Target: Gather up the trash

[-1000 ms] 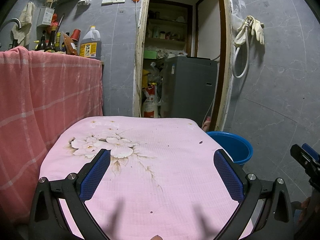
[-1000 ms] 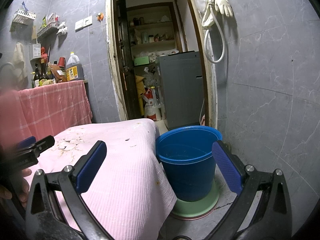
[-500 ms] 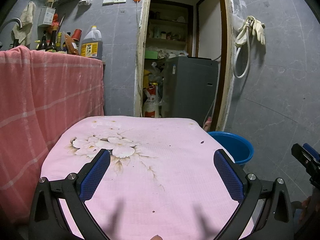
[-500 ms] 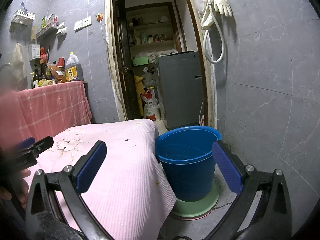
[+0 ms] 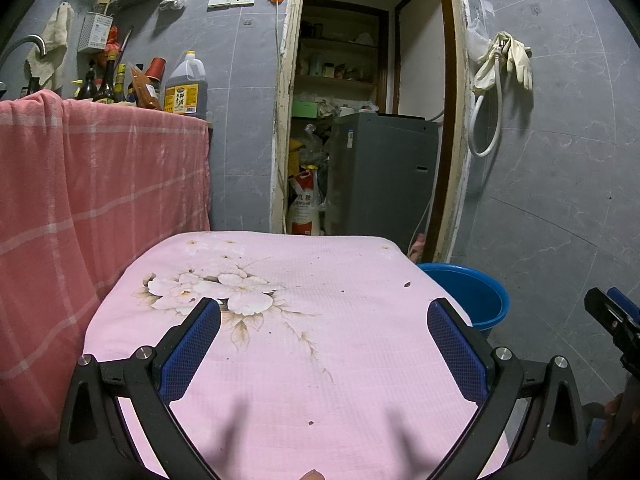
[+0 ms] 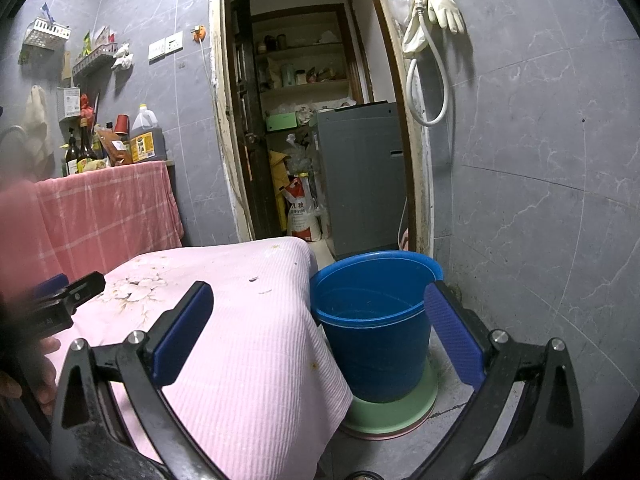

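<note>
A table under a pink flowered cloth [image 5: 312, 340] fills the left wrist view; it also shows in the right wrist view [image 6: 248, 340]. Only tiny dark specks [image 5: 408, 284] and stains lie on it. A blue bucket [image 6: 376, 320] stands on the floor at the table's right side, on a green lid; its rim shows in the left wrist view [image 5: 476, 292]. My left gripper [image 5: 320, 344] is open and empty above the cloth. My right gripper [image 6: 320, 332] is open and empty, facing the bucket and the table's right edge.
A counter draped in red checked cloth [image 5: 80, 208] with bottles [image 5: 186, 88] stands at the left. An open doorway shows a grey appliance [image 5: 380, 176] and sacks. A hose and rubber gloves [image 5: 504, 64] hang on the grey tiled wall at the right.
Almost nothing has changed; both grippers stay open and empty, with only a very slight drift of the views.
</note>
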